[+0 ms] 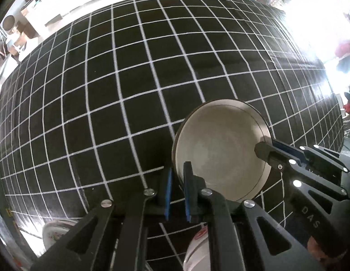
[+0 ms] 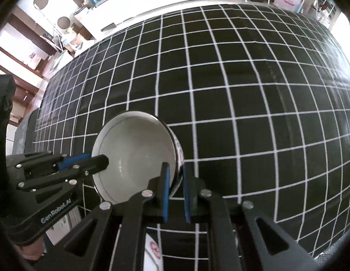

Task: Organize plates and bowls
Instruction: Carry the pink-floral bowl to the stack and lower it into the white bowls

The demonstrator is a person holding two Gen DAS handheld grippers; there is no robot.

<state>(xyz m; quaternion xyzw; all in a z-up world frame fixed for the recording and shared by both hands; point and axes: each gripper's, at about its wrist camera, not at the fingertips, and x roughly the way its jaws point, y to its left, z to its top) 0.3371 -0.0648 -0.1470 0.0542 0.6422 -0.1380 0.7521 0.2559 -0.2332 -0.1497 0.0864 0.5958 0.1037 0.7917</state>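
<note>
A round white ceramic bowl (image 1: pixel 220 151) is gripped at opposite rim edges: the left gripper (image 1: pixel 178 189) is clamped on one side, the right gripper (image 2: pixel 175 189) on the other. Beneath and beyond it a black, white-gridded tablecloth (image 1: pixel 107 90) is spread.

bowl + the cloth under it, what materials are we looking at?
Bowl: looks like glazed ceramic, possibly enamel or melamine; glossy off-white inside, thin dark line near the rim, printed pattern on the outer wall. Tablecloth: black with a white grid, probably coated fabric or vinyl; it shows soft sheen and faint creases.
</note>
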